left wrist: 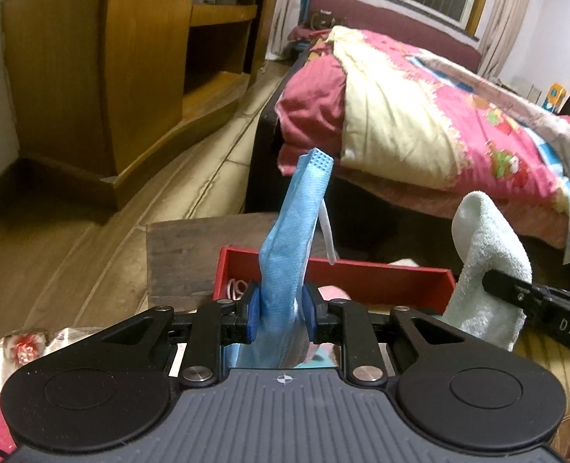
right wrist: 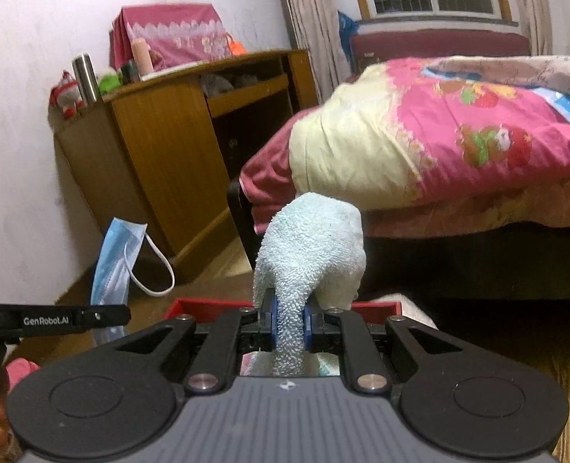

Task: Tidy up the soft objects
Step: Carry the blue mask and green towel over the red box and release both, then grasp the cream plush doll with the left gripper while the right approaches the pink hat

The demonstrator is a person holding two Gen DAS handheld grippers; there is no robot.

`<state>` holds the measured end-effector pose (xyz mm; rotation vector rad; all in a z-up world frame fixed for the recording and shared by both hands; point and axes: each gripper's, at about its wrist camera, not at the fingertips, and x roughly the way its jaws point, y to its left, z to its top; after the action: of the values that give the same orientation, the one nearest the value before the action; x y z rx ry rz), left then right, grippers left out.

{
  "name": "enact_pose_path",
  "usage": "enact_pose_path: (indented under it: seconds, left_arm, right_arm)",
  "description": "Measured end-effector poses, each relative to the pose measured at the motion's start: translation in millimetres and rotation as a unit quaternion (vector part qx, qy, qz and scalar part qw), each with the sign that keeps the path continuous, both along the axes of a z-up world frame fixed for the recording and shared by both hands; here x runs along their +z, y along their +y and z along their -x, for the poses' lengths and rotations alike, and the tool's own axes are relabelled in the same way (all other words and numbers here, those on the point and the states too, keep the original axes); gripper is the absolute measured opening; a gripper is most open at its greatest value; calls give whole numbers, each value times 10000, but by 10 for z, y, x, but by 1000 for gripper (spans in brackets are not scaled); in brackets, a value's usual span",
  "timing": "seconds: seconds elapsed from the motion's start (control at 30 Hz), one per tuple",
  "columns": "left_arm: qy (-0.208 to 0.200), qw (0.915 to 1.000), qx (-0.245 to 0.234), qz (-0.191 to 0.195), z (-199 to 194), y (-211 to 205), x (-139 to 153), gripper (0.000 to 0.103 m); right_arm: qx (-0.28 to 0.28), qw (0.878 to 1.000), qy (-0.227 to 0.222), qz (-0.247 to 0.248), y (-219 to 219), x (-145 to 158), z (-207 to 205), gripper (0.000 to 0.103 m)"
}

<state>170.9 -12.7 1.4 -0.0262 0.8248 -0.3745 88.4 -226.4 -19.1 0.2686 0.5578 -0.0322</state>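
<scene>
a mask (left wrist: 290, 239) is clamped by the left gripper (left wrist: 281, 308), a towel (right wrist: 308, 247) by the right gripper (right wrist: 290, 326); "genrobot.ai" is read at 9 o'clock only in the right view, "das" at 3 o'clock in the left.

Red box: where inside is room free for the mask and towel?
The red box shows bare floor along its far wall, right of centre. Its left corner holds white loops, and a pink item lies mid-front. The wooden top left of it is bare.
</scene>
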Motion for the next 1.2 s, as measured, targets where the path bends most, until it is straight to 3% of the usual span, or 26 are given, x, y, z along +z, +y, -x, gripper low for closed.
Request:
enact_pose_path:
  seconds: [0.13,0.2,0.27,0.3,0.4,0.43,0.63,0.87,1.1,1.2]
  left_arm:
    - [56,9999,-47,-154,-18,-46,-71,26]
    - [43,9995,-128,-279,-15,-90,-106,39]
    - [-4,9989,-132,-441,14,-127,-133,71]
    - [-58,9987,-148,-488,31,-141,-142,72]
    - [-54,9976,-262,-643,69,-183,-159,76]
    - [-38,9975,-258,-652,82,-186,-163,79]
    - [304,9966,-423,-636,292,-123,-179,81]
    - [847,9914,-590,-810,992,92,-275,81]
    - [1616,9859,-338,-263,1383,339,-404,81]
    - [1998,9795,-222,-96,1382,326,-565,80]
  right_arm:
    - [78,9995,305,98,51,-135,-73,0]
    - [122,9988,467,124,80,-210,-108,0]
    - [138,9979,619,130,89,-275,-143,0]
    - [123,9977,647,147,94,-296,-146,2]
    - [10,9970,715,284,114,-315,-135,44]
    - [-7,9971,685,346,130,-315,-122,46]
    - [64,9972,676,312,159,-259,-19,46]
    - [240,9966,716,315,258,-160,364,46]
    - [607,9925,1043,194,472,-310,848,46]
    - [689,9911,1116,227,546,-367,904,46]
